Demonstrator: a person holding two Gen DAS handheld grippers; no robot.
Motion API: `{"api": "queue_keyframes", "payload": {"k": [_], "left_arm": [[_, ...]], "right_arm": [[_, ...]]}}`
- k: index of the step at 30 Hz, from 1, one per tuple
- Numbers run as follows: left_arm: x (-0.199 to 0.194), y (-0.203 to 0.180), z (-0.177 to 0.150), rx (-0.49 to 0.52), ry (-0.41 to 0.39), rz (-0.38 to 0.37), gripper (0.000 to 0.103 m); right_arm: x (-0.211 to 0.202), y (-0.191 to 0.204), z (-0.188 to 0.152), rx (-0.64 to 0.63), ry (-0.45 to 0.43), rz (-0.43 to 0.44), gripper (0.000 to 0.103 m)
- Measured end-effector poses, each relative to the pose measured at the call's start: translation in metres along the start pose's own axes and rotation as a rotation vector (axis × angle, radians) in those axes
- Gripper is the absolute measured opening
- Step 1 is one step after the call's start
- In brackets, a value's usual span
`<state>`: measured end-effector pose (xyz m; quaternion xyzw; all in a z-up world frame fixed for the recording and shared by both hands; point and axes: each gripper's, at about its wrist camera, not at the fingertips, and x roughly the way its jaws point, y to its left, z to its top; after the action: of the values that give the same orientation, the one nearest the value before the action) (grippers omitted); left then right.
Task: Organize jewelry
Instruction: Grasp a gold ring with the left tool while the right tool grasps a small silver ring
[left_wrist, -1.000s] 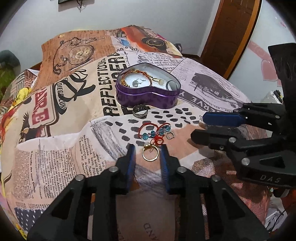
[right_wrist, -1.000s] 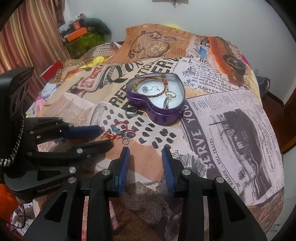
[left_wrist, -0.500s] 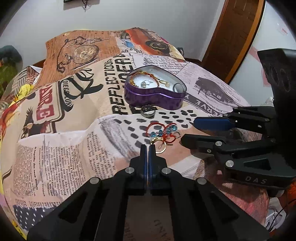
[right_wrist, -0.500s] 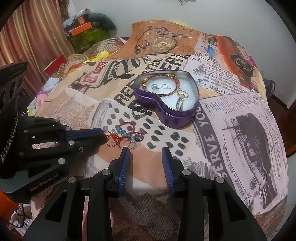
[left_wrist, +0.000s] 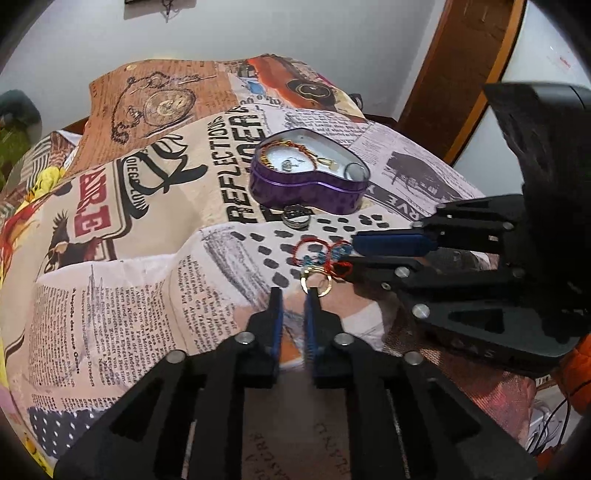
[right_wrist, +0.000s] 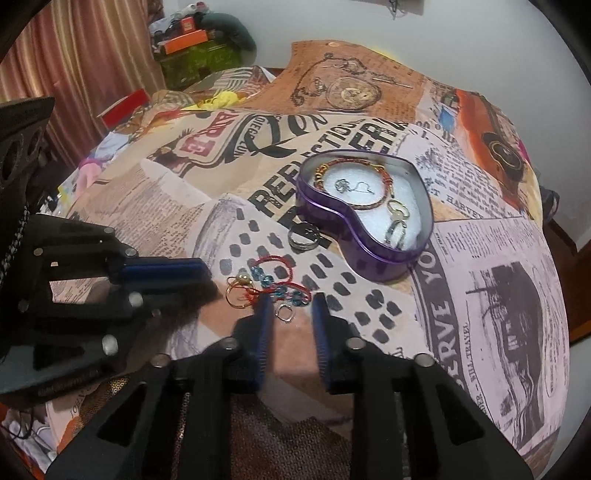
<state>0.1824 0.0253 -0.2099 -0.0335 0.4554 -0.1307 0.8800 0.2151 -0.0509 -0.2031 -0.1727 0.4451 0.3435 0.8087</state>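
A purple heart-shaped tin (left_wrist: 295, 190) (right_wrist: 373, 254) stands open on the printed cloth, holding a beaded bracelet (right_wrist: 354, 168), earrings and rings. In front of it lie a silver ring (left_wrist: 295, 220) (right_wrist: 303, 237), a red-and-blue beaded bracelet (left_wrist: 321, 253) (right_wrist: 277, 277), a gold ring (left_wrist: 317, 282) (right_wrist: 238, 291) and a small silver ring (right_wrist: 285, 313). My left gripper (left_wrist: 293, 295) is open a little, just short of the gold ring. My right gripper (right_wrist: 291, 302) is open, its tips around the small silver ring and the bracelet's near end.
The printed newspaper-pattern cloth (left_wrist: 129, 258) covers a rounded surface that falls away at the edges. A wooden door (left_wrist: 461, 74) stands at the right. Curtains (right_wrist: 74, 55) and cluttered boxes (right_wrist: 192, 48) lie at the back left.
My left gripper, shut half a second ago, has opened slightly near the gold ring. My right gripper has moved forward to the red-and-blue bracelet.
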Motion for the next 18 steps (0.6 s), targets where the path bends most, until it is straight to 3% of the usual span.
{"api": "queue_keyframes", "payload": {"k": [4,18], "left_arm": [[0.002,-0.005,0.001,0.006,0.007,-0.002,0.023],[0.017,-0.014,0.014,0.004,0.03,0.007,0.023]], "right_arm": [[0.0,-0.004,0.0,0.023,-0.002,0.025,0.01],[-0.02,-0.021,-0.007,0.103,-0.078,0.013,0.01]]}}
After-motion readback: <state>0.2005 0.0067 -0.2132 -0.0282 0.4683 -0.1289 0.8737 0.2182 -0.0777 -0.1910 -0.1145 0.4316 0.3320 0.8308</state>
